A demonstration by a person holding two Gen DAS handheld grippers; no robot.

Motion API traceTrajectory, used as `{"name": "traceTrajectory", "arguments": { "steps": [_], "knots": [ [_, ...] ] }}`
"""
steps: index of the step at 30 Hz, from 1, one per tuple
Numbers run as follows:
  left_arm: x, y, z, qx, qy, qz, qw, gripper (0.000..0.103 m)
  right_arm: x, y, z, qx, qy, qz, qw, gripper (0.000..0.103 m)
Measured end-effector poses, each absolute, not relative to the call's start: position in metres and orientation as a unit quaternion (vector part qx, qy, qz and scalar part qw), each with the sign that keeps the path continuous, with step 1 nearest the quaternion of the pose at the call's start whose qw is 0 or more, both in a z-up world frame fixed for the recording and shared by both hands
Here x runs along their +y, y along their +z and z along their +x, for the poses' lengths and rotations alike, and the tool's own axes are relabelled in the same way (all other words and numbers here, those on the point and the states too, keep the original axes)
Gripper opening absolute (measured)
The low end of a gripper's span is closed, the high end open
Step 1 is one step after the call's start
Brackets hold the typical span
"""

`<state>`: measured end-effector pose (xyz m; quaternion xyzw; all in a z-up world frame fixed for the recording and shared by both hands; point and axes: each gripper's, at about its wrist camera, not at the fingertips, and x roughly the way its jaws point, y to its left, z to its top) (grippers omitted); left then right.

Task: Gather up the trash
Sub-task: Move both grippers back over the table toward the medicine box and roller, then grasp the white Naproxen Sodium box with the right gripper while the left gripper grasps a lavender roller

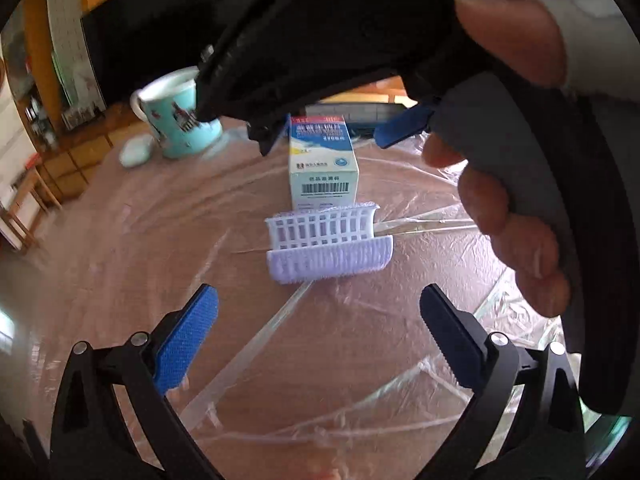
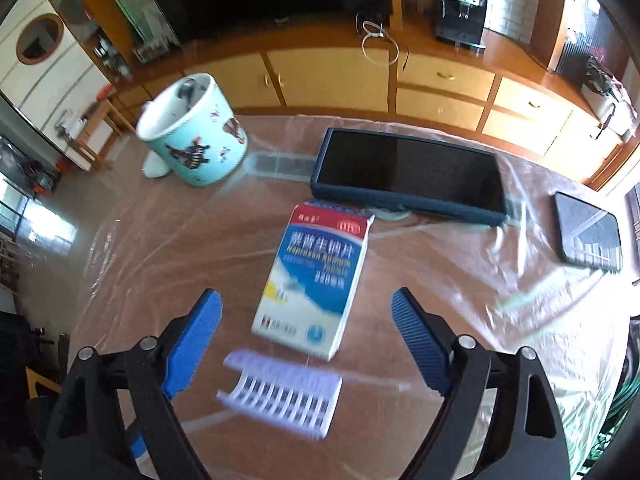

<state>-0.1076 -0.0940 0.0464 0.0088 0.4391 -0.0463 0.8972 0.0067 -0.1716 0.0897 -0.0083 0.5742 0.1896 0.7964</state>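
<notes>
A white-and-blue medicine box (image 2: 310, 284) with red top lies flat on the plastic-covered counter (image 2: 460, 288), beside a pale lilac hair roller (image 2: 280, 392), beneath both grippers' empty, spread jaws.

Bright daylight, glare on the plastic sheet (image 2: 460, 264), motion blur, fisheye-warped edges.

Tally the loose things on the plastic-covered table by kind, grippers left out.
Mug: 1
Medicine box: 1
Lilac hair roller pieces: 1 in the right wrist view, 2 in the left
Dark flat screens, a tablet and a smaller one: 2
Small pale object beside the mug: 1
Total: 7
</notes>
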Motion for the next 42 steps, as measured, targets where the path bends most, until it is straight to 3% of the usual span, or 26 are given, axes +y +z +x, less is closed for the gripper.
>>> {"name": "traceTrajectory", "arguments": {
  "steps": [4, 10, 11, 13, 15, 30, 42],
  "knots": [
    [-0.098, 0.044, -0.092, 0.441, -0.037, 0.016, 0.897, 0.101, -0.165, 0.077, 0.022, 0.596, 0.183, -0.028, 0.782, 0.085],
    [-0.097, 0.034, -0.074, 0.461, -0.049, 0.003, 0.886, 0.101, -0.162, 0.063, 0.028, 0.613, 0.193, -0.045, 0.765, 0.056],
    [-0.096, 0.032, -0.072, 0.461, -0.051, 0.0, 0.886, 0.099, -0.162, 0.062, 0.028, 0.612, 0.194, -0.046, 0.765, 0.052],
    [-0.095, 0.028, -0.069, 0.472, -0.062, -0.009, 0.879, 0.082, -0.164, 0.06, 0.027, 0.604, 0.198, -0.046, 0.77, 0.049],
    [-0.094, 0.026, -0.07, 0.467, -0.064, -0.001, 0.882, 0.076, -0.168, 0.061, 0.026, 0.597, 0.203, -0.037, 0.776, 0.047],
    [-0.069, 0.037, -0.092, 0.451, -0.074, -0.027, 0.889, 0.076, -0.215, 0.09, 0.0, 0.538, 0.212, 0.016, 0.816, 0.045],
    [-0.049, 0.047, -0.105, 0.434, -0.083, -0.03, 0.897, 0.076, -0.251, 0.11, -0.081, 0.49, 0.235, 0.039, 0.839, 0.045]
  ]
}}
